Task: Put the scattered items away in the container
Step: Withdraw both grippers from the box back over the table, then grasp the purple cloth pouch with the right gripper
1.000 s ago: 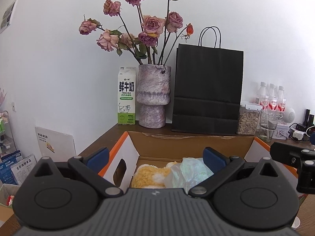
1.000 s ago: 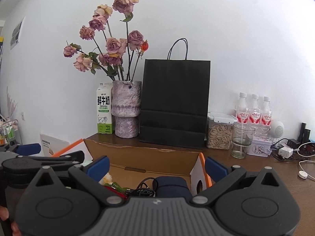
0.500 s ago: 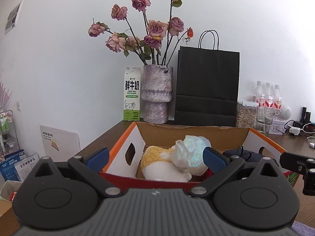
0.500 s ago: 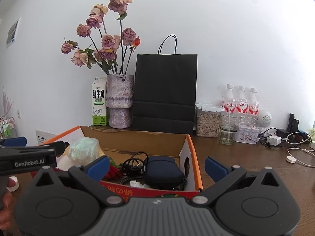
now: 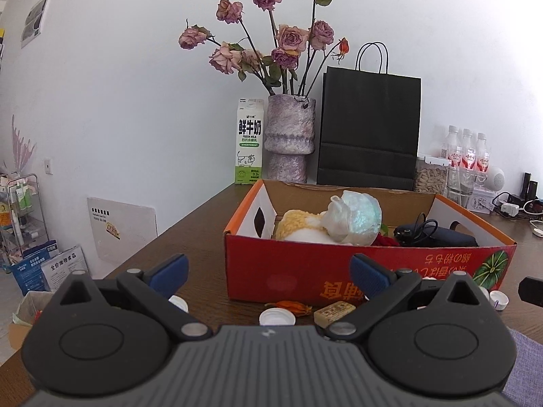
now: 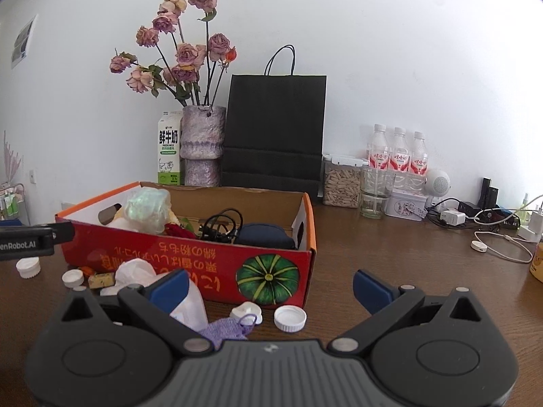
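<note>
Bottle caps [image 6: 290,318], a plastic bag [image 6: 190,300] and a wrapped candy [image 5: 334,311] lie before the cardboard box [image 5: 339,271]; your left gripper [image 5: 268,276] and right gripper [image 6: 269,288] gape empty. Judged between picks: lower onto a cap next.

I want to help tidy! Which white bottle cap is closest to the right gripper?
The white cap lying below the box's pumpkin picture, nearest the right gripper. The other caps lie farther left.
</note>
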`<action>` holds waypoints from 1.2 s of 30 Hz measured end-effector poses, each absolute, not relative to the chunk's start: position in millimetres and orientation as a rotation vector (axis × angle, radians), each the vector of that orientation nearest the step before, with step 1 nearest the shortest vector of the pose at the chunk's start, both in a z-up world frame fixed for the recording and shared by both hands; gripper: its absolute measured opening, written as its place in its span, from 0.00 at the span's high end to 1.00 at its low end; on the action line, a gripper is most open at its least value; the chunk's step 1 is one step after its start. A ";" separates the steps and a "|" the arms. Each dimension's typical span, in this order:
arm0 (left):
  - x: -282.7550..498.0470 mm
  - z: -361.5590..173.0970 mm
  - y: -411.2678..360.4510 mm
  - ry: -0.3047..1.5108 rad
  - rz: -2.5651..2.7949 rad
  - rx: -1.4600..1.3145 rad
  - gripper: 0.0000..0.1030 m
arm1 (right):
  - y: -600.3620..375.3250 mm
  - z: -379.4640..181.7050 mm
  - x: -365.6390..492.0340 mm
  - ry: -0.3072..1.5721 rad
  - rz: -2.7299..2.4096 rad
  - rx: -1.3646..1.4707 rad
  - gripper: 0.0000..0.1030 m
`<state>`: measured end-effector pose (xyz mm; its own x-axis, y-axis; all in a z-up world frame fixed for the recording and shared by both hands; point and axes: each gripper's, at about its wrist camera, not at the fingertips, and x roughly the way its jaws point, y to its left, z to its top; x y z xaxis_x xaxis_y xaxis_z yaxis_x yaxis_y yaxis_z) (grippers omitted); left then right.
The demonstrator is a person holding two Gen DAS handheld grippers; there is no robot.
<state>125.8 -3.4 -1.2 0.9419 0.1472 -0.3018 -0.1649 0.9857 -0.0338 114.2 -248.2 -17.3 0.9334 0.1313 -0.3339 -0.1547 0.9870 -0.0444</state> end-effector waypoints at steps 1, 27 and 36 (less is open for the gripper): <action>124.3 -1.7 -1.9 0.313 0.160 -0.057 0.00 | -249.7 -19.2 110.4 0.354 0.148 -0.073 0.00; 102.1 -18.5 2.7 0.444 0.113 0.012 0.00 | -257.1 -45.2 84.5 0.546 0.188 -0.050 0.00; 104.4 -19.1 0.0 0.453 0.115 0.031 0.00 | -247.1 -48.7 89.9 0.598 0.231 -0.107 0.00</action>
<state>104.4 0.0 -19.1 0.8927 0.1179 -0.4350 -0.1040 0.9930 0.0558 89.9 -247.1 -48.7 0.8015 0.1841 -0.5690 -0.2458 0.9688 -0.0329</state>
